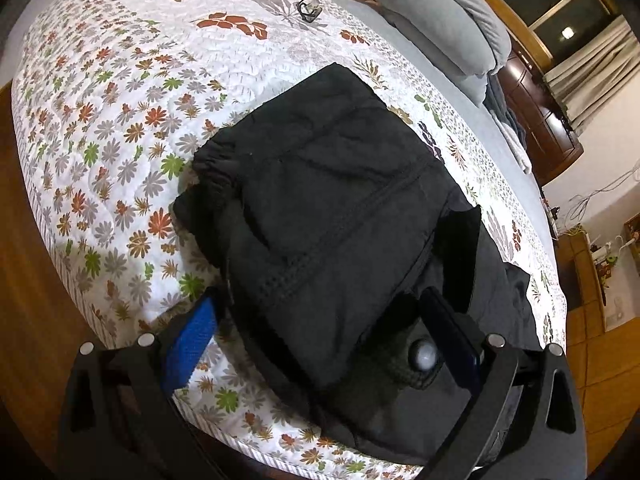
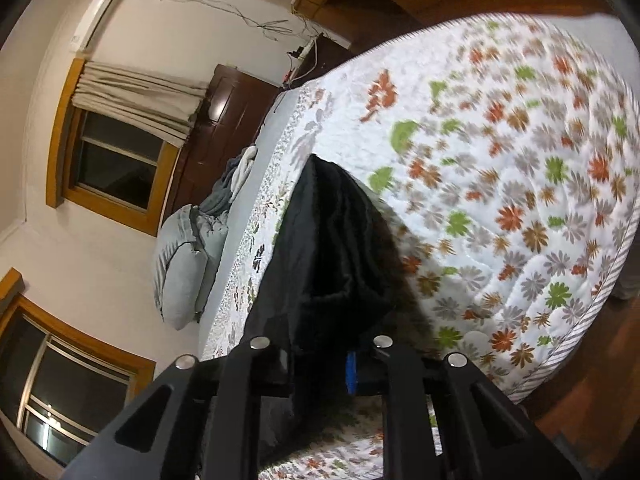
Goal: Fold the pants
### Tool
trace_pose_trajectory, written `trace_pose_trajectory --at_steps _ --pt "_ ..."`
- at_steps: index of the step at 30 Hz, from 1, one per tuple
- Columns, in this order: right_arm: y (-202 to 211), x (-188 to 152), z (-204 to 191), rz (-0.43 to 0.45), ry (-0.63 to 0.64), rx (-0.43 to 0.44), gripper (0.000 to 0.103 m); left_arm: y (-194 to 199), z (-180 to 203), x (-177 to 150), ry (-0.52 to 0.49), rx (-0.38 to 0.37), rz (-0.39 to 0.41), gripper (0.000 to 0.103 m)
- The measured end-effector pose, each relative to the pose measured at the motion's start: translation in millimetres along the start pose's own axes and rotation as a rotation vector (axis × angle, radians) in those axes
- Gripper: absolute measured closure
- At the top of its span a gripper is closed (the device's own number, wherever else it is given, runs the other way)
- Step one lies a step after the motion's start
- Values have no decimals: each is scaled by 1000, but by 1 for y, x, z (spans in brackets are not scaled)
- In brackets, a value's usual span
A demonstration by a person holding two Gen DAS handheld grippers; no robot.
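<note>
Black pants [image 1: 328, 216] lie folded over in a thick bundle on the floral quilt [image 1: 120, 120] near the bed's front edge. My left gripper [image 1: 320, 340] is open, its blue-padded finger [image 1: 192, 344] to the left of the bundle and the other finger [image 1: 452, 336] resting on the fabric, with a round button beside it. In the right wrist view my right gripper [image 2: 320, 364] is shut on a fold of the black pants [image 2: 332, 248] and holds it lifted above the quilt [image 2: 520, 160].
Grey pillows [image 1: 432, 28] and bedding lie at the head of the bed. A small dark object [image 1: 308, 10] sits on the quilt far back. Wooden floor [image 1: 24, 280] surrounds the bed. A dark wood cabinet [image 2: 224, 120] and windows stand by the wall.
</note>
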State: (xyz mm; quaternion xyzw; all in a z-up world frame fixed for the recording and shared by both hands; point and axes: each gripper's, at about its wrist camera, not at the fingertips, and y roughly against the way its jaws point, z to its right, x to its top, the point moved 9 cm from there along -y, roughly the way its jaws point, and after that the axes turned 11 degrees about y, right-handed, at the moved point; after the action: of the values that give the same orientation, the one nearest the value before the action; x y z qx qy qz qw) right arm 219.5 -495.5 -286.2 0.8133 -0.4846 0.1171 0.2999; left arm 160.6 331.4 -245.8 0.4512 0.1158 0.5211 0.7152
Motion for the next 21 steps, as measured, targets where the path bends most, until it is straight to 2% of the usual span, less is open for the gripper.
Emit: trace_pose_trajectory --at_steps 10,21 --pt "12 18 -85 10 189 -37 87 3 4 -2 -10 -13 -8 5" --pt "14 12 -181 -5 385 -38 87 1 4 -2 -6 -35 -18 5"
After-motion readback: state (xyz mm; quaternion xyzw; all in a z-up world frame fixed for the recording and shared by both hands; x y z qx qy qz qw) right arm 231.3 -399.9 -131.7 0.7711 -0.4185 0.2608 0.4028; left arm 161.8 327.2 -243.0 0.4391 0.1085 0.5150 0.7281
